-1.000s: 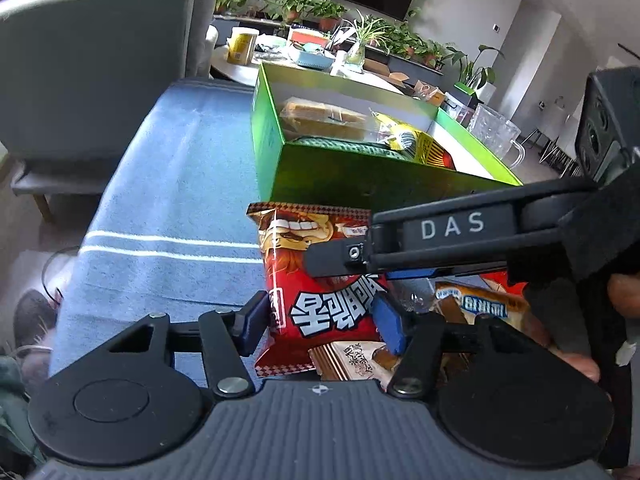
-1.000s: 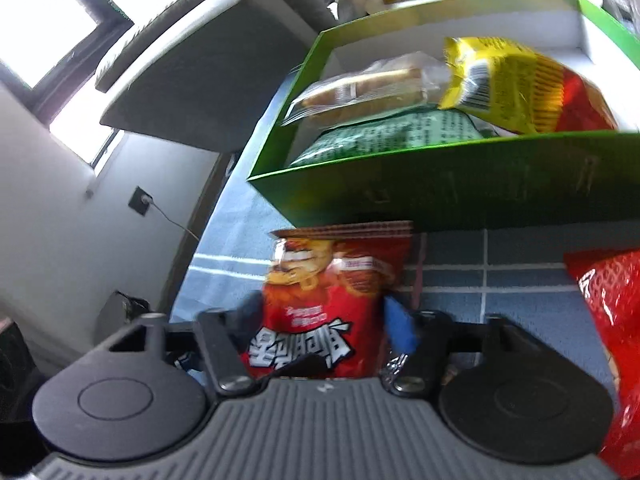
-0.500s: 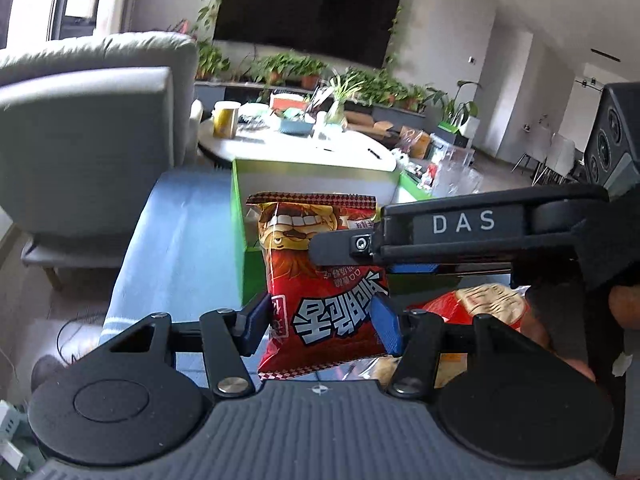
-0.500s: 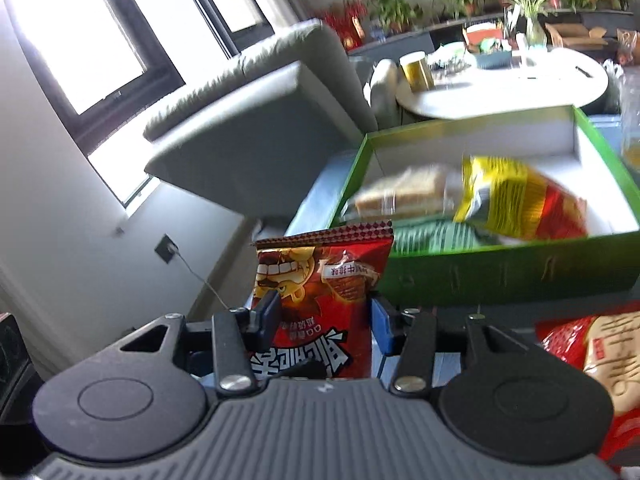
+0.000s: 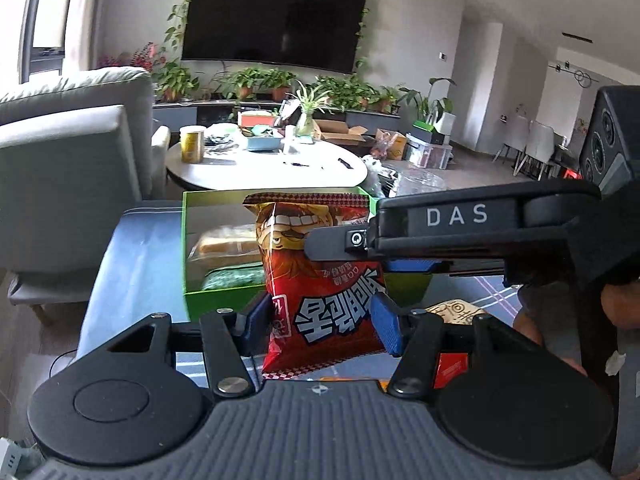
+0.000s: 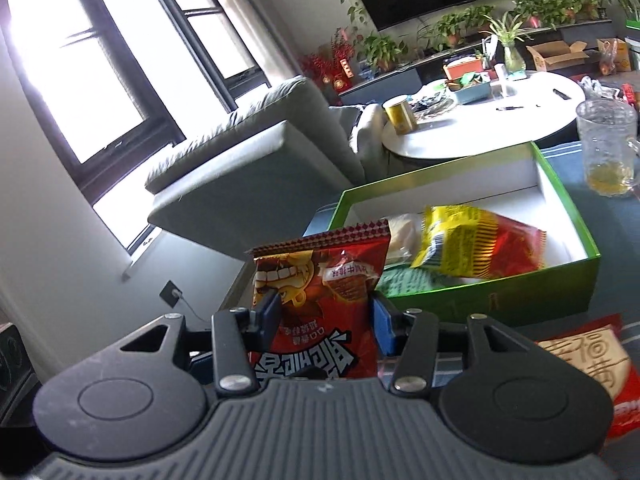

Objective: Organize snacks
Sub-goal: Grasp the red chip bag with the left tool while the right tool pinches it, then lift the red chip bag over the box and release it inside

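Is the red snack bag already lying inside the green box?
No, the red snack bag is held up between the fingers of the right gripper, in front of the green box.

Both tools are matt black plastic: a ribbed grey-black housing at the bottom, a round disc on each side, and two link bars with silver screws leading to blue-padded fingers (image 5: 387,326). The left gripper (image 5: 322,322) and right gripper (image 6: 324,322) look alike. Seen from the left camera, the right tool's side bar bears white letters "DAS" and a small round bolt
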The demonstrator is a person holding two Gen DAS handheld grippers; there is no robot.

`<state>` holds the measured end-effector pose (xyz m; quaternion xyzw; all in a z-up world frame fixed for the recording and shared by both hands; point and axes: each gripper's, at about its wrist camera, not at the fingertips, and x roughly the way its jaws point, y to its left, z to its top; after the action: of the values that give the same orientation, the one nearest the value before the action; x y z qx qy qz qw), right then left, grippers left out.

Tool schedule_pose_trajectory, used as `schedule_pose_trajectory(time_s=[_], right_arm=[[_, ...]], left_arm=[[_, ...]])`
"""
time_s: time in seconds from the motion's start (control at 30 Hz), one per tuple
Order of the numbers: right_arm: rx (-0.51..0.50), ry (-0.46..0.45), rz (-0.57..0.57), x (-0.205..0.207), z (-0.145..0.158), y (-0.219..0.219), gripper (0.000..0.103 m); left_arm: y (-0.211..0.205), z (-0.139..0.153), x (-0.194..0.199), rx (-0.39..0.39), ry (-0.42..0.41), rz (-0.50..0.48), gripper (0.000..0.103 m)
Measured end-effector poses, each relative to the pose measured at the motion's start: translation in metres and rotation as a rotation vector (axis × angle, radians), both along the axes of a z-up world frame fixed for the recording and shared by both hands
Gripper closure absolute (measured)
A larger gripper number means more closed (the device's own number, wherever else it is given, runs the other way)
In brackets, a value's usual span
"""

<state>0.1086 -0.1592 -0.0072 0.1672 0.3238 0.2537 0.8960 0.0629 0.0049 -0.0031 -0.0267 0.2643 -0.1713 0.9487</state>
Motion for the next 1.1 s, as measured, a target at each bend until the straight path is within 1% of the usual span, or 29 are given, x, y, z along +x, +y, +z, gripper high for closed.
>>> schedule_pose_trajectory(time_s=[0.13, 0.27, 0.43, 0.6, 0.77, 0.9, 1.1], right_arm=[[0.004, 0.000, -0.021, 0.005, 0.001, -0.012, 0.056], [-0.016, -0.007, -0.031, 0.014, 0.003, -0.018, 0.056], [-0.031, 0.019, -0.024, 0.035, 0.003, -0.031, 0.056], [-0.067, 0.002, -0.020, 0.055, 0.008, -0.037, 0.056], [-0.089, 0.007, -0.039, 0.076, 0.004, -0.046, 0.056], [-0.087, 0.019, -0.045, 0.092, 0.000, -0.053, 0.056], [-0.081, 0.037, -0.063, 0.112, -0.009, -0.063, 0.056]], left_arm=[[-0.012, 0.002, 0.012, 0.007, 0.006, -0.023, 0.052], [-0.023, 0.002, 0.024, 0.019, 0.011, -0.040, 0.052], [-0.033, 0.003, 0.044, 0.013, 0.028, -0.058, 0.052], [-0.048, 0.003, 0.058, 0.014, 0.035, -0.060, 0.052], [-0.063, -0.001, 0.083, 0.009, 0.065, -0.060, 0.052], [-0.072, -0.005, 0.101, 0.002, 0.097, -0.049, 0.052], [-0.082, -0.008, 0.125, 0.008, 0.113, -0.044, 0.052]])
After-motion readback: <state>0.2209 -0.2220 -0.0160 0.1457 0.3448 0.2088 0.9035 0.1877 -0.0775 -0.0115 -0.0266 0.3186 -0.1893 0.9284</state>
